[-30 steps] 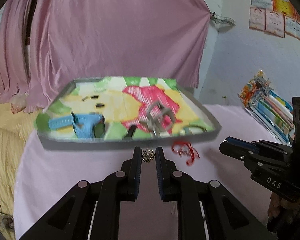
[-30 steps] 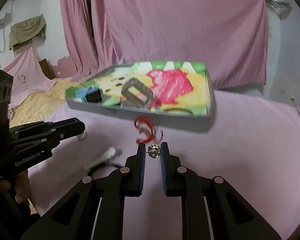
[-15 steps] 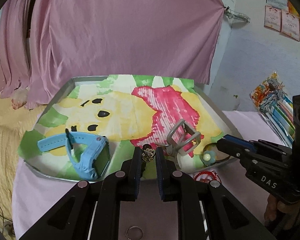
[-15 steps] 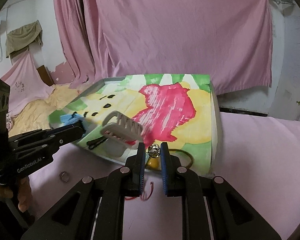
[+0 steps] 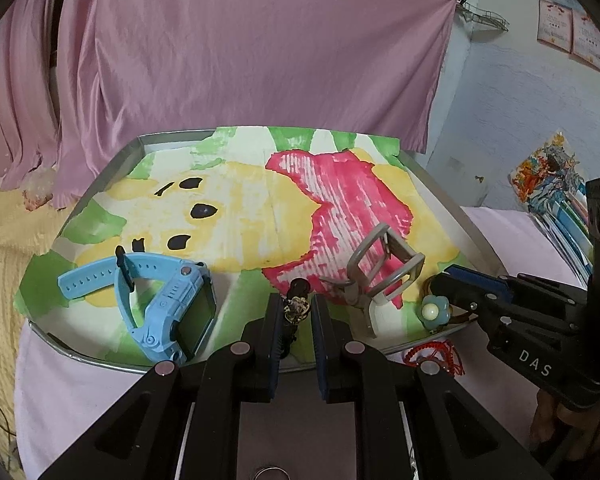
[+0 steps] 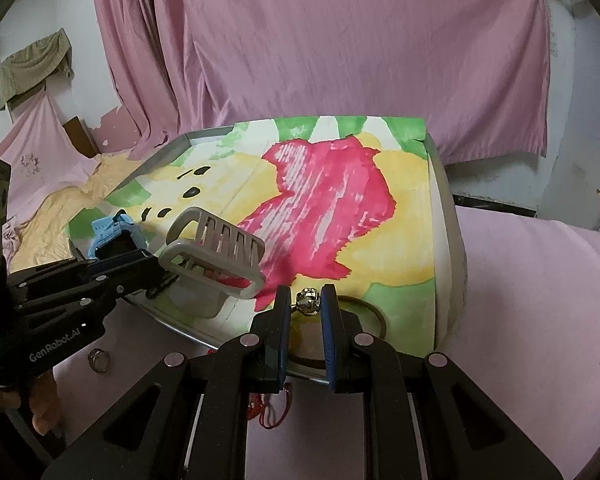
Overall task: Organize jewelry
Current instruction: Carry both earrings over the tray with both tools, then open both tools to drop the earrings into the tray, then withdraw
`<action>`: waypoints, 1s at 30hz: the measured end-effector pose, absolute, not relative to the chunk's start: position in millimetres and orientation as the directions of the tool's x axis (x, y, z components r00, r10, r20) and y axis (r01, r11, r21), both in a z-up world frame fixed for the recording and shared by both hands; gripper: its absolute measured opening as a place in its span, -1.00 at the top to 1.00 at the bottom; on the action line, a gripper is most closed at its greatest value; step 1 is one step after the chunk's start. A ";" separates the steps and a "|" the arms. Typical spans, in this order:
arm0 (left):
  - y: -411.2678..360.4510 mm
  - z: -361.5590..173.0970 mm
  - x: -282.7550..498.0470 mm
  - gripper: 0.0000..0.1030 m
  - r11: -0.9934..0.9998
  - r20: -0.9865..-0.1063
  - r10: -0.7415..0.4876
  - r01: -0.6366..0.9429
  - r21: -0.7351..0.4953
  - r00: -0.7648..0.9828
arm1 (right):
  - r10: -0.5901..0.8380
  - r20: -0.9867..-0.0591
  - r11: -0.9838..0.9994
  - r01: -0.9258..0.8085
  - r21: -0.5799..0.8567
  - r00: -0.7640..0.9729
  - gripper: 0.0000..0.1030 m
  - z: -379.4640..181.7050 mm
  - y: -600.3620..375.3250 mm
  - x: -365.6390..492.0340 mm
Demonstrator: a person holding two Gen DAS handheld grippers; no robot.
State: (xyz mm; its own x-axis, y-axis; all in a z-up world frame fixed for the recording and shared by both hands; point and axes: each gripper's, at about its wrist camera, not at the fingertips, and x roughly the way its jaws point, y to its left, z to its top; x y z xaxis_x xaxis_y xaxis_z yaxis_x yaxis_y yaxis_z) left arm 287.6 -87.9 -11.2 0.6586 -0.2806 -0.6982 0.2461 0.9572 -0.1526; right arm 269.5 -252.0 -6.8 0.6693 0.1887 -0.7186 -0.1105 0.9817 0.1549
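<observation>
A metal tray (image 5: 440,184) lined with a bright painted paper lies on the pink cloth. In it lie a blue watch (image 5: 160,300), a grey hair claw (image 5: 380,276), a black hair clip (image 5: 298,286) and a blue flower hair tie (image 5: 434,310). My left gripper (image 5: 296,308) is shut on a small gold-and-dark ornament (image 5: 296,307) above the tray's near edge. My right gripper (image 6: 306,300) is shut on a small silver bead-like piece (image 6: 307,298) above the tray's near right corner (image 6: 448,264).
A red string bracelet (image 5: 432,354) lies on the cloth just outside the tray's near edge. A silver ring (image 6: 98,360) lies on the cloth by the left gripper. A stack of colourful books (image 5: 552,192) sits at the right. Pink curtains hang behind.
Both grippers have moved forward from over the cloth to over the tray's near edge, each still holding its small piece. The tray looms larger now.
</observation>
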 end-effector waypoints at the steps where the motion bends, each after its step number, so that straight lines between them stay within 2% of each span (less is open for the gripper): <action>1: -87.9 -11.2 287.6 0.74 0.957 -0.698 -0.281 0.246 -0.153 0.658 | 0.189 -0.719 0.982 -0.112 0.154 0.669 0.74 -7.0 -251.2 269.6; 5: -87.6 -10.6 287.5 0.71 0.958 -0.698 -0.277 0.244 -0.149 0.660 | 0.190 -0.721 0.982 -0.113 0.154 0.667 0.73 -5.8 -252.6 269.0; 7: -87.0 -8.8 286.0 0.55 0.959 -0.696 -0.275 0.241 -0.150 0.663 | 0.186 -0.719 0.982 -0.109 0.152 0.669 0.70 -4.6 -253.6 267.4; 9: -84.4 -4.8 281.4 0.13 0.958 -0.683 -0.283 0.238 -0.163 0.673 | 0.183 -0.708 0.983 -0.105 0.153 0.682 0.68 -2.2 -255.1 263.9; 11: -79.8 1.3 274.1 -0.11 0.955 -0.655 -0.295 0.232 -0.184 0.695 | 0.178 -0.686 0.983 -0.096 0.156 0.705 0.63 3.6 -257.8 257.0; 12: -77.0 4.6 270.3 -0.11 0.953 -0.643 -0.302 0.233 -0.193 0.704 | 0.176 -0.671 0.983 -0.093 0.157 0.721 0.58 7.5 -259.2 252.9; 14: -73.4 10.0 263.3 -0.11 0.951 -0.625 -0.310 0.235 -0.202 0.716 | 0.162 -0.631 0.985 -0.086 0.150 0.759 0.21 17.4 -261.8 241.9; 16: -69.8 15.9 252.7 -0.27 0.951 -0.596 -0.310 0.234 -0.202 0.741 | 0.147 -0.583 0.987 -0.079 0.140 0.799 0.12 27.4 -264.1 228.8; 18: -65.3 20.8 241.0 -0.61 0.950 -0.558 -0.311 0.233 -0.208 0.770 | 0.133 -0.542 0.989 -0.072 0.132 0.830 0.09 35.2 -265.9 216.9; 20: -60.1 25.4 228.6 -0.75 0.950 -0.513 -0.308 0.229 -0.214 0.801 | 0.109 -0.503 0.991 -0.056 0.120 0.858 -0.28 42.4 -266.3 204.6; 22: -55.0 28.5 215.9 -0.85 0.952 -0.482 -0.299 0.220 -0.214 0.824 | 0.093 -0.452 0.993 -0.051 0.105 0.887 -0.51 49.5 -265.3 191.0; 25: -45.9 31.3 199.4 -0.91 0.957 -0.449 -0.275 0.197 -0.212 0.850 | 0.072 -0.385 0.996 -0.046 0.077 0.920 -0.54 57.8 -260.3 170.0; 27: -40.2 32.2 188.0 -0.97 0.962 -0.427 -0.253 0.180 -0.205 0.868 | 0.057 -0.352 0.997 -0.035 0.067 0.934 -0.62 61.5 -258.2 157.2; 29: -36.2 32.4 179.7 -0.98 0.967 -0.413 -0.232 0.165 -0.192 0.881 | 0.050 -0.315 0.997 -0.029 0.070 0.948 -0.80 64.4 -257.4 143.3; 30: -33.7 32.9 173.7 -0.98 0.970 -0.404 -0.223 0.160 -0.184 0.887 | 0.049 -0.297 0.997 -0.028 0.073 0.954 -0.80 65.3 -257.2 137.1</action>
State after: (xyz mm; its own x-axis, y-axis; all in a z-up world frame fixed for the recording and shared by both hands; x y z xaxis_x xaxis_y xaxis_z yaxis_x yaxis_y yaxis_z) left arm 173.7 -33.7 32.9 0.8870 -0.2229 -0.4044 0.1597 0.9698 -0.1843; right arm 137.1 -257.2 65.3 0.9536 0.0490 -0.2972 -0.0284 0.9969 0.0733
